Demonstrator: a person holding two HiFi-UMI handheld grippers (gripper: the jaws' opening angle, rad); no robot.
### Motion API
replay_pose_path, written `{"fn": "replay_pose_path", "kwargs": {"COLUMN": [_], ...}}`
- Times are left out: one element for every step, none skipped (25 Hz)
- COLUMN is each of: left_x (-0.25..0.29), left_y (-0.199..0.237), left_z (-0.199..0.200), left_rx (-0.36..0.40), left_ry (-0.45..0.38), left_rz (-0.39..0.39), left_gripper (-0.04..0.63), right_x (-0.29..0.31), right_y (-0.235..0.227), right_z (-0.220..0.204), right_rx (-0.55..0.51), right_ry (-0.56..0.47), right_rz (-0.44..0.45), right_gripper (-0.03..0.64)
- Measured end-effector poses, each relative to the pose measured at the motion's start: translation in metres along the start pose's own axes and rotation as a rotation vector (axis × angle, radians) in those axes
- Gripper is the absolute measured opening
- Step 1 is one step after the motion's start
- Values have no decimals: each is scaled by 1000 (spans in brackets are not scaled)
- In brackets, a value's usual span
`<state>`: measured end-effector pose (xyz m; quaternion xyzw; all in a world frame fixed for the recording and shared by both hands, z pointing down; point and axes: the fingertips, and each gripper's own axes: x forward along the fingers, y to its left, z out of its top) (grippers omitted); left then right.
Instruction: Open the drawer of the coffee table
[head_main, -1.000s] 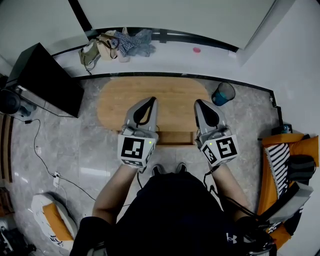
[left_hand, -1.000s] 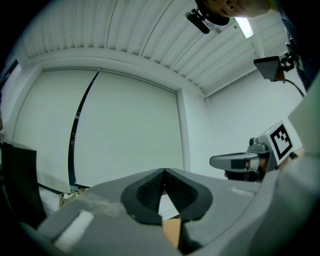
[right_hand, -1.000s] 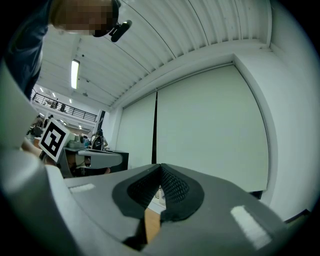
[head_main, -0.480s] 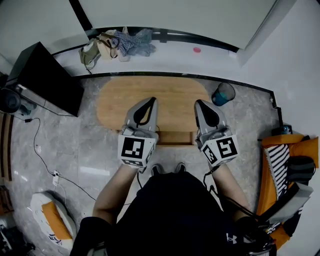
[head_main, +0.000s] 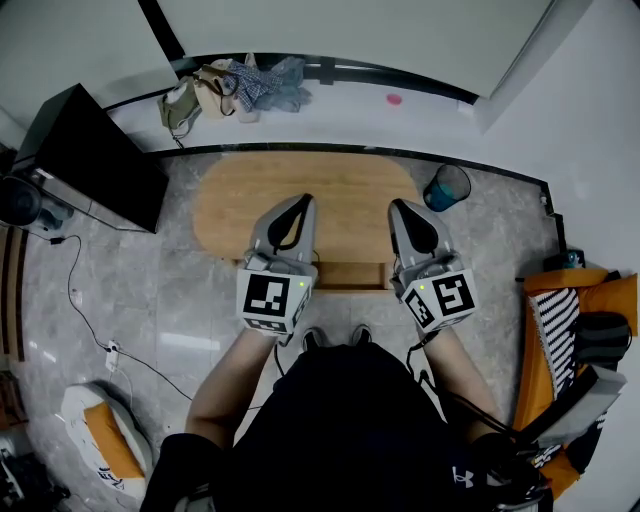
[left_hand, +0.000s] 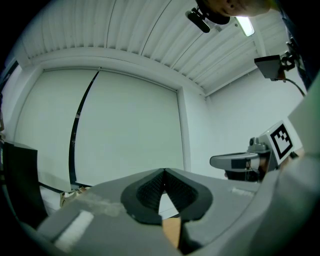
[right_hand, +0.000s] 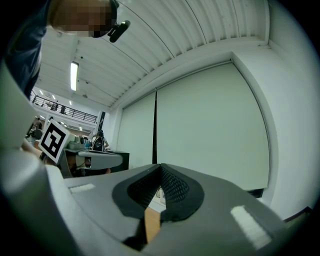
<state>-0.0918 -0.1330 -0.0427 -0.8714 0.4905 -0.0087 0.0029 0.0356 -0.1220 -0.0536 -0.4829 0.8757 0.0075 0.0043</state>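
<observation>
An oval wooden coffee table (head_main: 300, 190) lies below me in the head view. Its drawer front (head_main: 350, 275) shows at the near edge, between my two hands. My left gripper (head_main: 304, 198) hovers over the table's middle, jaws shut with nothing in them. My right gripper (head_main: 396, 204) hangs over the table's right part, also shut and empty. Both point level toward the far wall. In the left gripper view the left gripper's (left_hand: 164, 170) black pads meet at the tip; a sliver of wood shows below them. The right gripper view shows the right gripper (right_hand: 160, 165) the same way.
A black cabinet (head_main: 95, 160) stands left of the table and a blue bin (head_main: 446, 187) at its right end. Clothes (head_main: 235, 90) lie heaped by the far wall. A cable (head_main: 90, 320) runs across the floor at left. Orange and striped things (head_main: 570, 320) crowd the right side.
</observation>
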Motion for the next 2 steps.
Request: {"fn": "replay_pose_path", "kwargs": {"left_x": [1, 1], "left_y": [-1, -1], "left_z": [0, -1], "left_rx": [1, 2], "left_ry": [1, 1], "left_rz": [0, -1], "left_gripper": [2, 2], "right_x": [0, -1], "right_y": [-1, -1], "right_z": [0, 0], "right_rx": [0, 0], "right_ry": [0, 0], "right_rz": [0, 0], "right_gripper": [2, 2]}}
